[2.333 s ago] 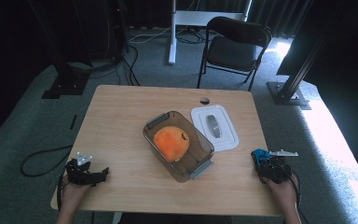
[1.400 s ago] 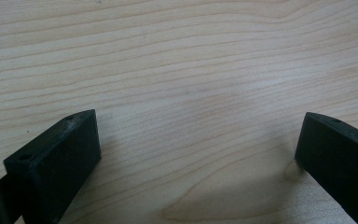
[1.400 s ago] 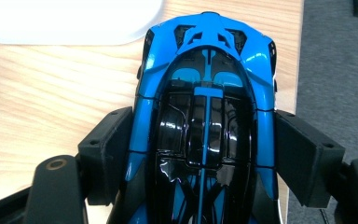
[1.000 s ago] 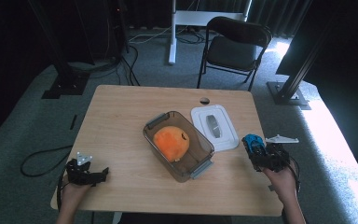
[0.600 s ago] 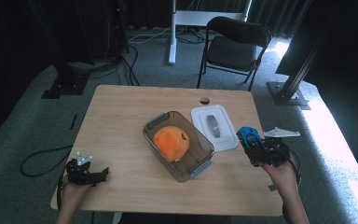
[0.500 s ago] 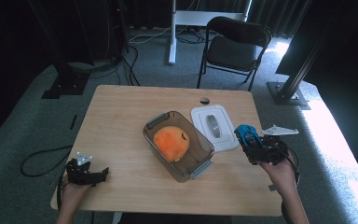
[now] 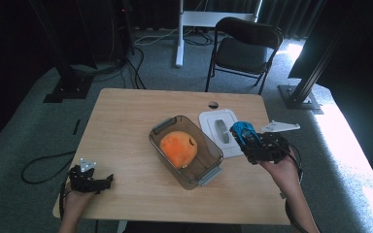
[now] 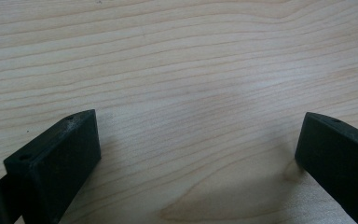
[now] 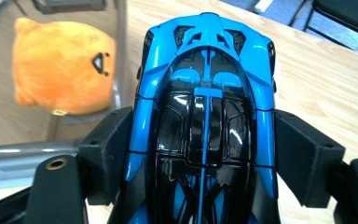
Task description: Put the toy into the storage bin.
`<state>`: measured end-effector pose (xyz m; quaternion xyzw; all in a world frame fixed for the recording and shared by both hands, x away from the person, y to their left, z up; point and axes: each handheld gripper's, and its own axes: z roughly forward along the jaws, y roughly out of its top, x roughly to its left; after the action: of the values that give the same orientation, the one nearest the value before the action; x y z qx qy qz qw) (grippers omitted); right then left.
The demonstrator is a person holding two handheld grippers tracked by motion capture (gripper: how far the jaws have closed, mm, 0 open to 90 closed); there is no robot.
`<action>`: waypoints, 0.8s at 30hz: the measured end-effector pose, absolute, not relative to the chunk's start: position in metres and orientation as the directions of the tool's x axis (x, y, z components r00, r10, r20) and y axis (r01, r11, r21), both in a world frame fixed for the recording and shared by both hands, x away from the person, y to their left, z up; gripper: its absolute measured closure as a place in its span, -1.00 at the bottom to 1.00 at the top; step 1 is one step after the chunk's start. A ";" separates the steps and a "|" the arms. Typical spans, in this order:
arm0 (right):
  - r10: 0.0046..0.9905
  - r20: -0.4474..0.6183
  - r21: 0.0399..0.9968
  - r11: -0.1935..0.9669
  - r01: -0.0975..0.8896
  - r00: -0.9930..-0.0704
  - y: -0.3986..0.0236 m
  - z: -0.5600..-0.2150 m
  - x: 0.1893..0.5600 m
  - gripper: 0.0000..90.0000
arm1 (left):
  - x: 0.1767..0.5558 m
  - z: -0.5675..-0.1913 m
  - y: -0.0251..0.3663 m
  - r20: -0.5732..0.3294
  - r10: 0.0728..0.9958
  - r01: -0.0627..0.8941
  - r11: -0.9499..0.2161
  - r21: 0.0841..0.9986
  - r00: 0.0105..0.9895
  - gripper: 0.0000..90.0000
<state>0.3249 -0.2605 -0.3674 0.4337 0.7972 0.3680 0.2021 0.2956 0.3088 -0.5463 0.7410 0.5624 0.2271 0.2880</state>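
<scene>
A blue and black toy car [image 9: 205,121] with a glossy dark canopy sits clamped by its sides between the jaws of the right gripper [image 7: 252,143], nose pointing away from the hand. It is held above the white lid [image 7: 213,124], just right of the clear container [image 7: 209,167]. Inside that container lies an orange plush toy [image 7: 178,148] with a small dark mark on its face.

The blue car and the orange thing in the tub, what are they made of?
The blue car looks like hard glossy plastic, maybe painted metal: sharp highlights glint on its black roof where the right tool clamps it. The orange thing seems soft plush, with a fuzzy matte surface. The tub appears to be clear smoky plastic, since the table shows through its walls.
</scene>
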 end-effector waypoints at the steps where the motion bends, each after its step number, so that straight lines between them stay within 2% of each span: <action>1: 0.836 -0.005 0.761 0.358 0.540 -0.548 -0.257 -0.366 0.325 -0.44 | 0.296 -0.546 0.309 0.011 0.965 0.702 -0.199 0.684 0.262 -0.99; 24: 0.719 -0.004 0.748 0.464 0.475 -0.695 -0.189 -0.360 0.338 -0.44 | 0.296 -0.546 0.308 0.012 0.966 0.705 -0.196 0.682 0.257 -0.99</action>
<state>0.3380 -0.1886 -0.3597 0.3553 0.8400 0.3768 0.1619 0.2957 0.3078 -0.5462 0.7390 0.5653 0.2278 0.2870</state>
